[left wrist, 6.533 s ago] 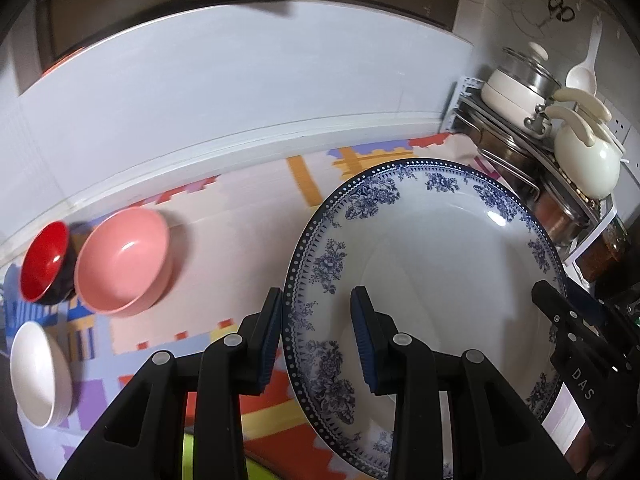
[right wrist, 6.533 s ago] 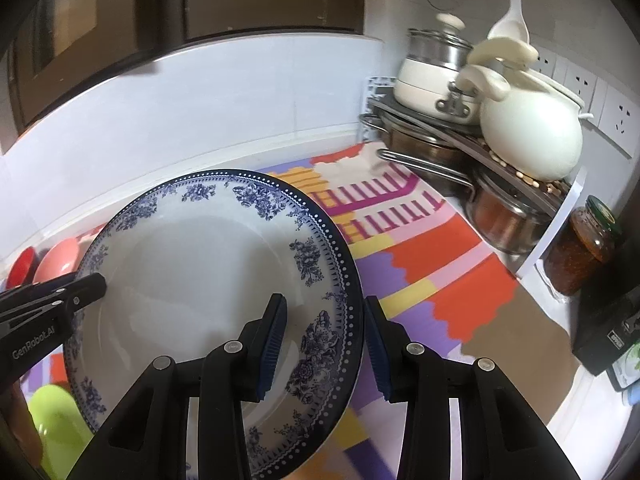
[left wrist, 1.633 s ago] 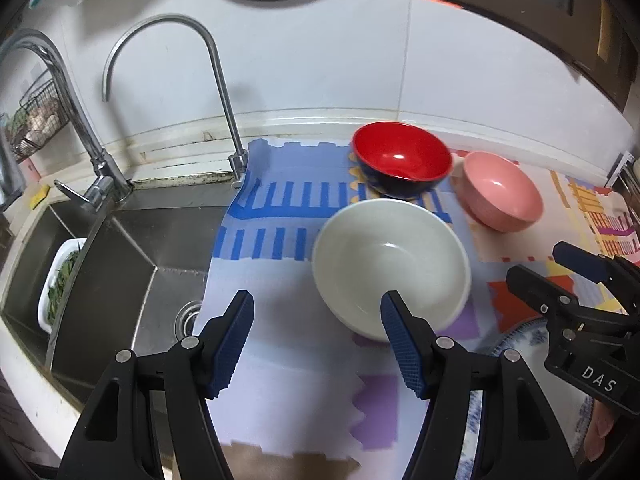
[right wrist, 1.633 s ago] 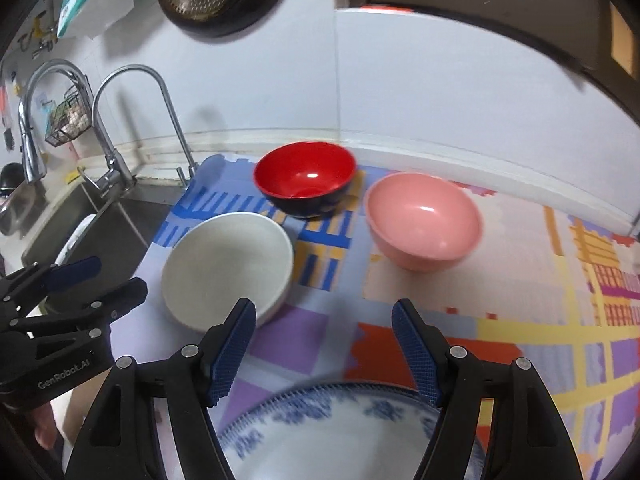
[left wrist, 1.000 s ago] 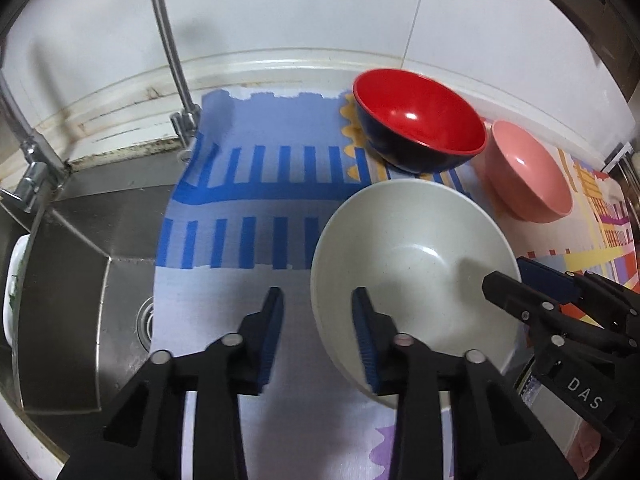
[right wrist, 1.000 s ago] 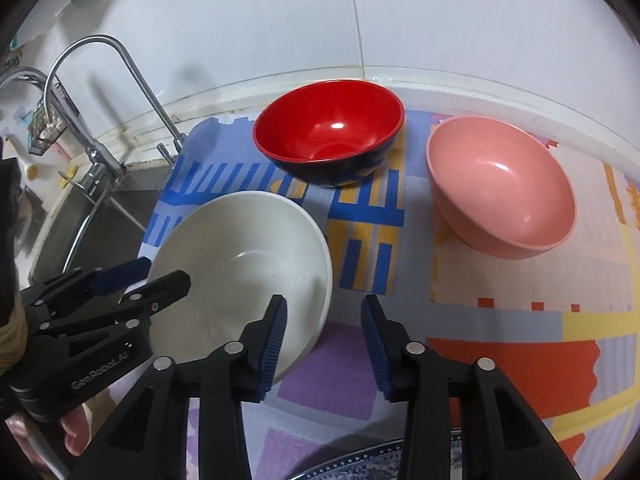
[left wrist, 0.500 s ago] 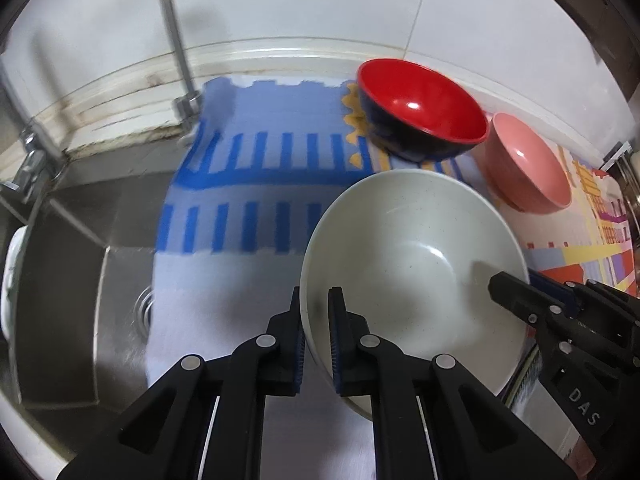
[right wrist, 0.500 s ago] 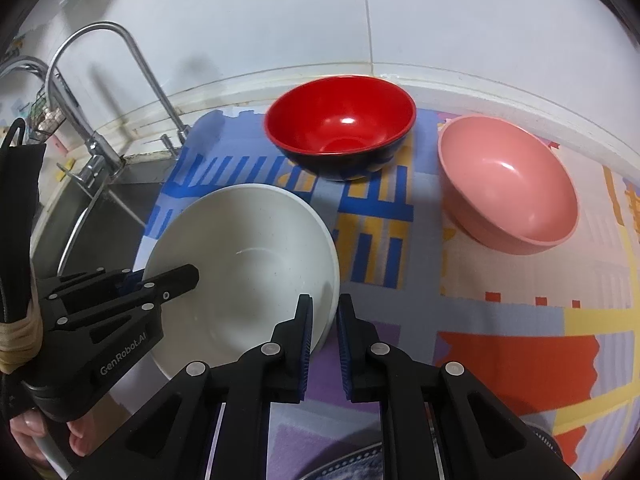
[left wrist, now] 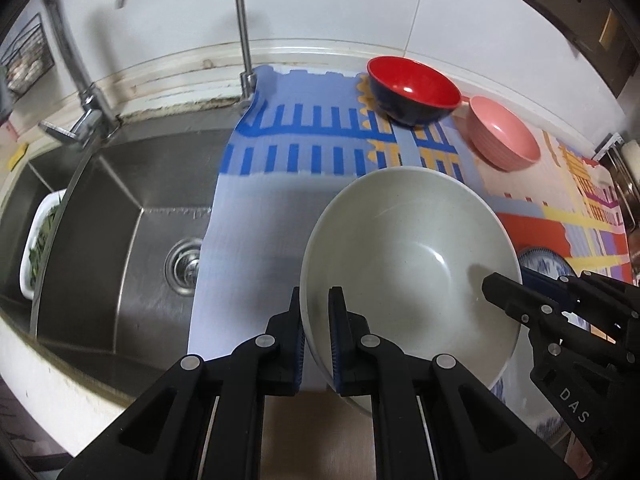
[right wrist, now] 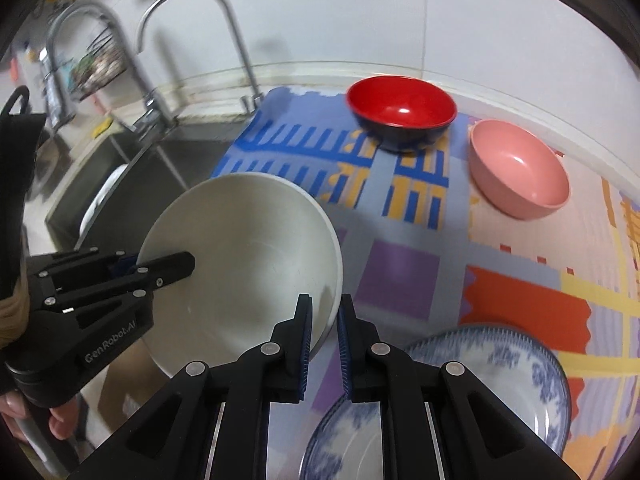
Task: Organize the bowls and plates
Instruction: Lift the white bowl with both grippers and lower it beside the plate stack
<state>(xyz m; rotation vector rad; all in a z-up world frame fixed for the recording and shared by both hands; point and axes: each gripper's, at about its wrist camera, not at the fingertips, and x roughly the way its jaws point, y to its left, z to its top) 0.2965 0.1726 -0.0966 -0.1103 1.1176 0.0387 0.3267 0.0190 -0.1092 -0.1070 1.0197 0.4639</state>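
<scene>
Both grippers pinch opposite rims of the white bowl [left wrist: 408, 256], raised above the patterned mat [right wrist: 400, 280].
Left gripper [left wrist: 316, 340] and right gripper [right wrist: 323, 344] are each closed narrowly on a thin, smooth rim (a shallow hold); uneven lifting could tip the bowl loose onto the blue-patterned plate [right wrist: 500, 364] near right, or toward the sink [left wrist: 120, 216].

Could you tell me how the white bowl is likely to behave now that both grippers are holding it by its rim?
The white bowl looks rigid, so it probably won't flex. Its glossy surface suggests it could slip in the thin rim pinches of the left gripper and the right gripper. Being held on opposite sides should limit tipping.
</scene>
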